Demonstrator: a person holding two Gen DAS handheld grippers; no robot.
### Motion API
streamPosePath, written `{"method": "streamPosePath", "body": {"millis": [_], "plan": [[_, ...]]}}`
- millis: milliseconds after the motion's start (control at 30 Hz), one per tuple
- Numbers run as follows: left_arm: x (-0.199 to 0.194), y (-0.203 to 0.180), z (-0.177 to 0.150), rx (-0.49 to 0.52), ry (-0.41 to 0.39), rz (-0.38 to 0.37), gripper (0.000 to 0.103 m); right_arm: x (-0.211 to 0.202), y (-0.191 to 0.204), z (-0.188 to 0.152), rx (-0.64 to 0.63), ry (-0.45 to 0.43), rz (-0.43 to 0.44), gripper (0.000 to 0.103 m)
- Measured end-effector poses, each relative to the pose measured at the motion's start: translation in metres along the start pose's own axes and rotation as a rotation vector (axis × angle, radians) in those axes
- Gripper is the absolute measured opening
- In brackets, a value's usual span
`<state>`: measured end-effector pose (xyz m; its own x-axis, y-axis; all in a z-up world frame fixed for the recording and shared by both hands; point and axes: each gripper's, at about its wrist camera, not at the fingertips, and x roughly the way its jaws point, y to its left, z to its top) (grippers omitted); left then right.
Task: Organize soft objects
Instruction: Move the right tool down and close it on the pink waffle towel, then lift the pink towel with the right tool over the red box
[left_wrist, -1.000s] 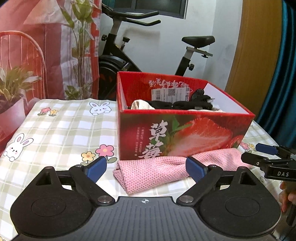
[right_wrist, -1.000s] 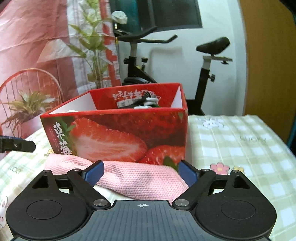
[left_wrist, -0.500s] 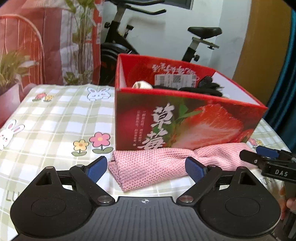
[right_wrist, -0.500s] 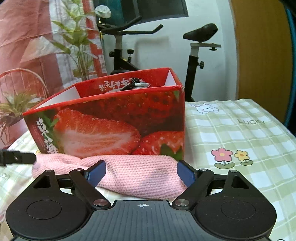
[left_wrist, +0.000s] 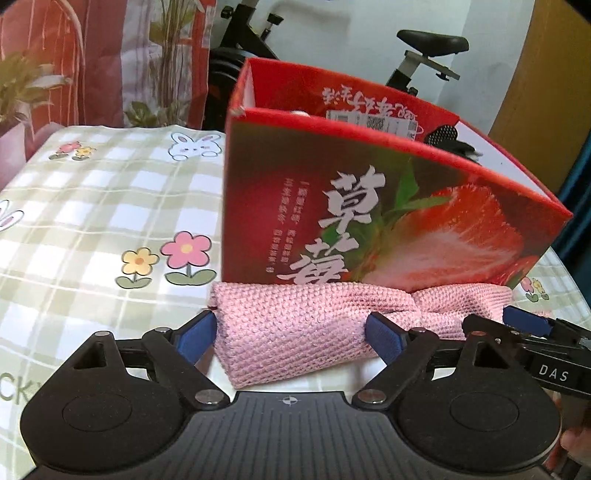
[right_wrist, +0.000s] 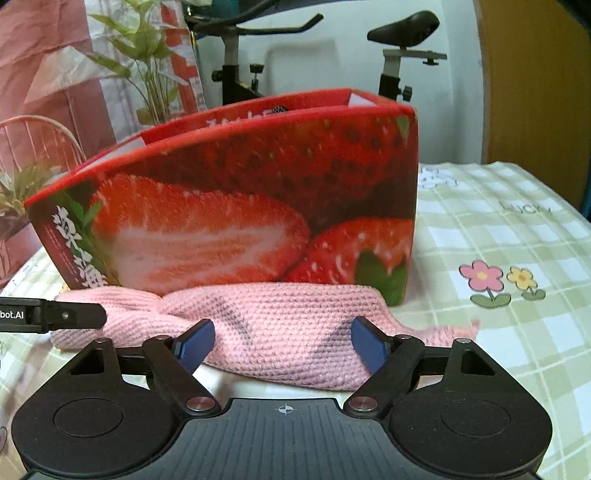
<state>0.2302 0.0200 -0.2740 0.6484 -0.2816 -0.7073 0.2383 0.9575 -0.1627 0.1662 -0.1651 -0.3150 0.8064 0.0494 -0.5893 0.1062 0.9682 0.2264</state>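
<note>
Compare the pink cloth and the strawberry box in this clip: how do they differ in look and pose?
The pink cloth is soft, knitted and plain pink, while the strawberry box is stiff, with printed fruit and lettering. The cloth lies low and bunched on the checked tablecloth; the box stands upright, open-topped, far taller. Each end of the cloth sits between open gripper jaws; the box has none around it. Both rest on the tablecloth, the cloth against the box's front.

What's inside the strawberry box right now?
The left wrist view shows over the near wall of the strawberry box only a black mesh item, something pale and a printed label on the far wall. The near wall hides everything lower.
</note>
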Motion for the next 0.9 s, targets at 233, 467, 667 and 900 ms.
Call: {"method": "streamPosePath", "body": {"millis": [233,467,667,900], "plan": [[0.000,-0.010,-0.007,0.063,-0.017,-0.048,0.048,0.001,0.003,-0.004,-0.015,-0.001,0.004,0.062],[-0.003,-0.018,-0.012,0.073,-0.006,-0.080,0.029,-0.003,0.003,-0.006,-0.028,0.002,0.075,0.029],[-0.009,-0.017,-0.018,0.068,0.004,-0.093,0.028,-0.010,0.011,-0.008,-0.093,-0.009,0.110,0.021],[-0.015,-0.014,-0.021,0.052,-0.004,-0.103,0.023,-0.021,0.007,-0.009,-0.099,-0.056,0.150,0.020]]}}
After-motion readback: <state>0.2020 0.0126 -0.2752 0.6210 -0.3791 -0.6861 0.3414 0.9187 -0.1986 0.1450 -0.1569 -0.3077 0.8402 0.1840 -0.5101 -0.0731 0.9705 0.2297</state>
